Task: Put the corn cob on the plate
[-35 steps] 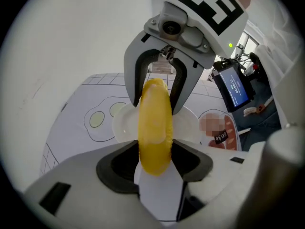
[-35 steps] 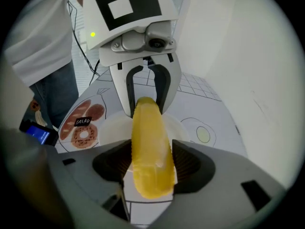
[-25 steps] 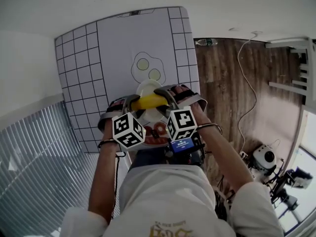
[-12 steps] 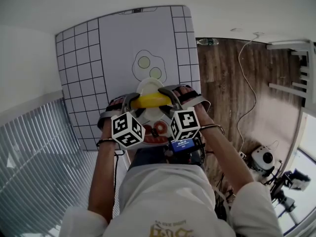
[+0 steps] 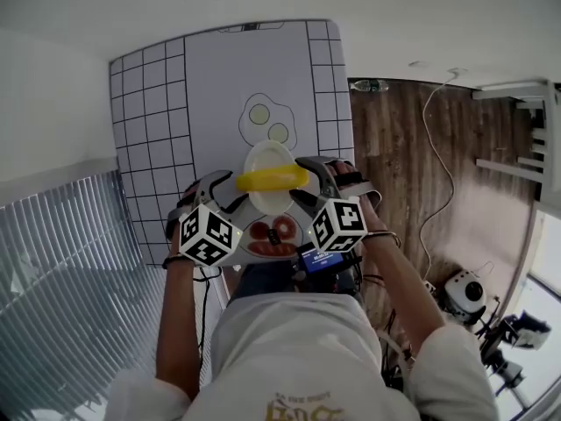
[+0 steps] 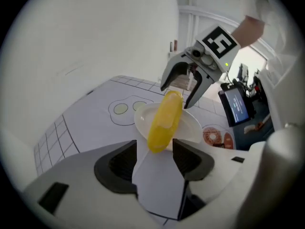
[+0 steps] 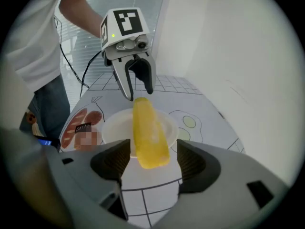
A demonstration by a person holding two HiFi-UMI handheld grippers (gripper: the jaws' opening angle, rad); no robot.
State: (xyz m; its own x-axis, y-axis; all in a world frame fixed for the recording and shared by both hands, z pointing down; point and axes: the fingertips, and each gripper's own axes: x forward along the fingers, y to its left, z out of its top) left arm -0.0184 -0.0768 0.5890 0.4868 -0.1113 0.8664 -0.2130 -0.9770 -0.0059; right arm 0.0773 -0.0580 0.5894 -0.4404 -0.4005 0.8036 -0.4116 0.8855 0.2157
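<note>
Head view: long yellow corn cob [image 5: 272,179] lies crosswise over the round white plate [image 5: 270,154] on the white grid-printed tabletop [image 5: 219,86]; left gripper [image 5: 224,185] at one end, right gripper [image 5: 308,172] at the other. Left gripper view: jaws spread, near cob end between them with a gap on one side, cob running out over the plate. Right gripper view: jaws also spread, cob end loose between them, not pinched.
</note>
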